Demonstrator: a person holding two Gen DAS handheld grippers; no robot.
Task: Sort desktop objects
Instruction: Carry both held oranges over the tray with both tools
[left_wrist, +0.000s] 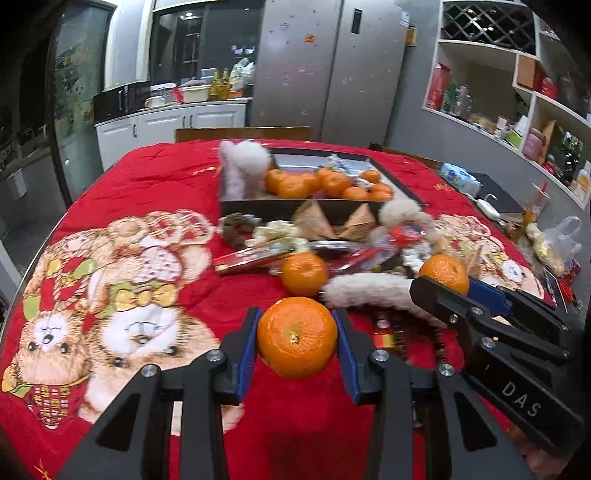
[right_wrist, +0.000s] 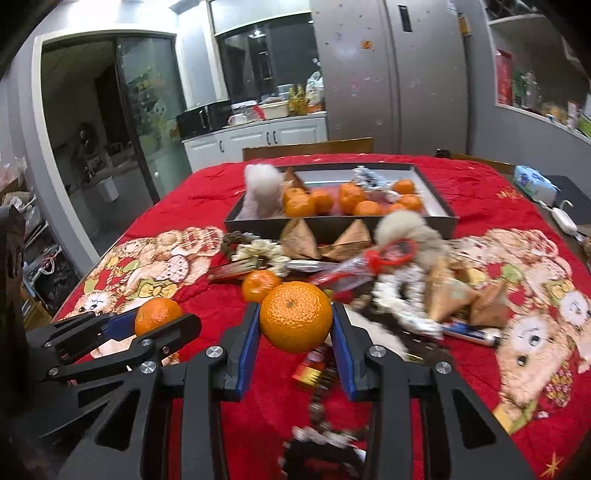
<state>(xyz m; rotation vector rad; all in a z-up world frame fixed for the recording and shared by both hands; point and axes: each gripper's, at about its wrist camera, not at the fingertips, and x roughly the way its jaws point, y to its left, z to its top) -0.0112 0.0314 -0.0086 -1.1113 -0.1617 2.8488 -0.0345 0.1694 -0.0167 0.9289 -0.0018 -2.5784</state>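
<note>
- Mandarin (left_wrist: 297, 338) pinched between the blue pads of the left gripper (left_wrist: 298, 345), held above the red tablecloth (left_wrist: 155, 177) at the near side.
- A second mandarin (right_wrist: 295, 321) is clamped the same way in the right gripper (right_wrist: 295, 332), just right of the first.
- A third loose mandarin (left_wrist: 304, 274) lies on the cloth just beyond, among snack wrappers and fluffy toys.
- Farther off, a dark tray (left_wrist: 243, 203) holds a heap of mandarins (left_wrist: 332, 182) beside a white plush toy (left_wrist: 243, 166).
</note>
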